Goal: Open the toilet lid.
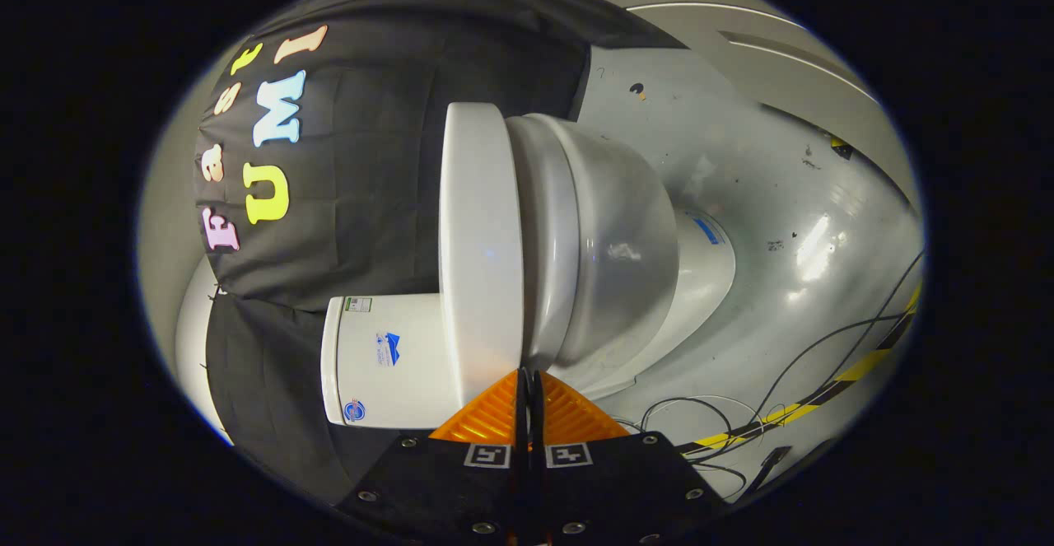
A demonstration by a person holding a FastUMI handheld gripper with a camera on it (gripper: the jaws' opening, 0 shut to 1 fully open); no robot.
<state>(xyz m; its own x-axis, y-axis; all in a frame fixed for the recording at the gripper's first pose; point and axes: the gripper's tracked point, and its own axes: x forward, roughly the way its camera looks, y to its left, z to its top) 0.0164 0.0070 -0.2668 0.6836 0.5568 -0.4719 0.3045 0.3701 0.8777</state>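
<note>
The view is rolled on its side. A white toilet stands on the grey floor with its lid (482,241) down against the seat rim (547,225) and the bowl (617,241) beneath it. Its tank (387,361) sits against the black cloth wall. My gripper (527,375) is shut, its fingers pressed together with nothing between them. The tips sit right at the seam between lid and seat, near the tank end. Whether they touch the lid edge I cannot tell.
The glossy grey floor (782,200) spreads beyond the bowl. Several thin black cables (790,373) and a yellow-and-black tape stripe (856,369) run over it close to the toilet's base (700,274). The black cloth wall (370,159) hangs behind the tank.
</note>
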